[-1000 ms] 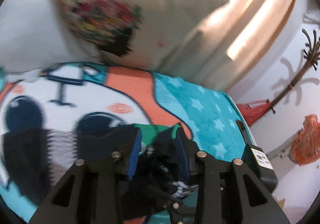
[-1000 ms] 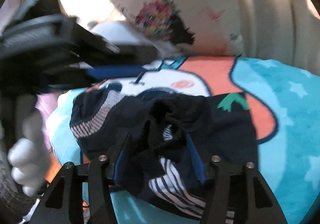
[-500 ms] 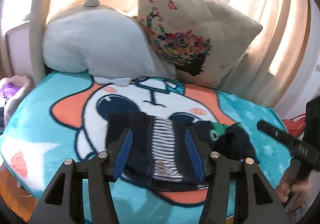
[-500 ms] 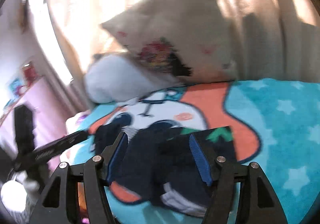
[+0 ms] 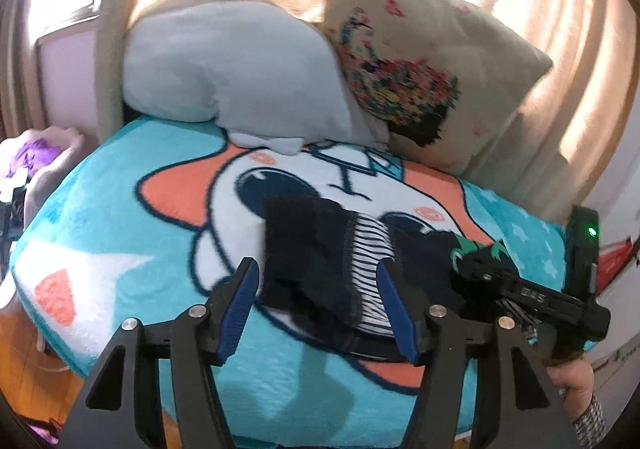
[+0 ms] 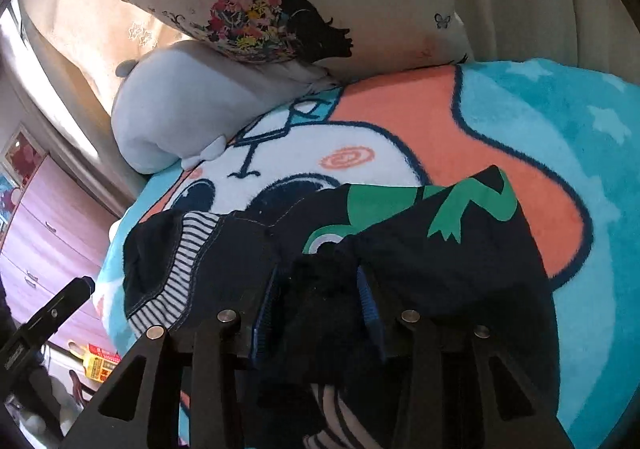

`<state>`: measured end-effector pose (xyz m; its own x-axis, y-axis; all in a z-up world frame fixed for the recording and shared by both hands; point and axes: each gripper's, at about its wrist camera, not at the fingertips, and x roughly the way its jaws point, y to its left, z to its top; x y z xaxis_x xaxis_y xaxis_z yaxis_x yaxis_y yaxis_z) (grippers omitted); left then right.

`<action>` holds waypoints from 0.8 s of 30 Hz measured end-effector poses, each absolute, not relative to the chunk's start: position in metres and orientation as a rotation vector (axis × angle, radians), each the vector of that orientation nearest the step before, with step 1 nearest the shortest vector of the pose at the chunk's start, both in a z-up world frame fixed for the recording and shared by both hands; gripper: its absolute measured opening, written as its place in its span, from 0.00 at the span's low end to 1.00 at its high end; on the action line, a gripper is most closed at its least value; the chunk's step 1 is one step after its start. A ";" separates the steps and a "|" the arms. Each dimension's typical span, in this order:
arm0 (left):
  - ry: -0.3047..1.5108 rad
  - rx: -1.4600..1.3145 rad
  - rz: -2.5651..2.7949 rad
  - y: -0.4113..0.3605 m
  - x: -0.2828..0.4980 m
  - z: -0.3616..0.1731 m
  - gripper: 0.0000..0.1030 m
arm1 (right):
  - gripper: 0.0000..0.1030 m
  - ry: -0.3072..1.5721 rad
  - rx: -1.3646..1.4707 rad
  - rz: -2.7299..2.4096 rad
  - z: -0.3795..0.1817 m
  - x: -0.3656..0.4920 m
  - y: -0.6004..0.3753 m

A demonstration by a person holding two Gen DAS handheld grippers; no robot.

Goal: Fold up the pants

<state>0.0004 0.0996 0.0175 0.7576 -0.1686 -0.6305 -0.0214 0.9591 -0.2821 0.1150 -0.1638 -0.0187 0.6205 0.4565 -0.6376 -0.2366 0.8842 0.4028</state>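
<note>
Moved: since a second ago my left gripper [image 5: 316, 309] has let go of the cloth and pulled back; my right gripper [image 6: 318, 309] has dropped onto it again
Left gripper: jaws wide, holding nothing; it hovers short of the pants [image 5: 320, 253], whose striped lining lies straight ahead between its fingers
Right gripper: narrow, pinching a dark bunch of the pants [image 6: 400, 261] between its blue pads; I judge this pins the fold while the other side gets straightened
Pants: rumpled on the cartoon blanket [image 5: 120, 241] of the bed, frog print beyond my right gripper; pillows [image 6: 320, 9] farther off
Next: probably a grasp at the striped edge
</note>
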 end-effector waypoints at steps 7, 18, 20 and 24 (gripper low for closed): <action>0.732 -0.367 0.033 0.138 0.006 0.003 0.59 | 0.53 0.715 0.247 0.423 0.015 0.088 -0.155; 0.786 -0.423 0.097 0.163 0.004 -0.019 0.58 | 0.56 0.819 0.135 0.570 -0.001 0.090 -0.076; 0.769 -0.408 0.113 0.165 0.001 -0.016 0.58 | 0.56 0.840 0.112 0.589 -0.008 0.091 -0.059; 0.739 -0.361 0.143 0.167 -0.004 -0.011 0.58 | 0.61 0.873 0.066 0.582 -0.020 0.095 -0.033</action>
<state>-0.0044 0.1669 -0.0114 0.7328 0.0017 -0.6805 -0.2531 0.9289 -0.2703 0.0948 -0.0334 -0.0197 0.4988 0.5071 -0.7029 -0.4542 0.8436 0.2863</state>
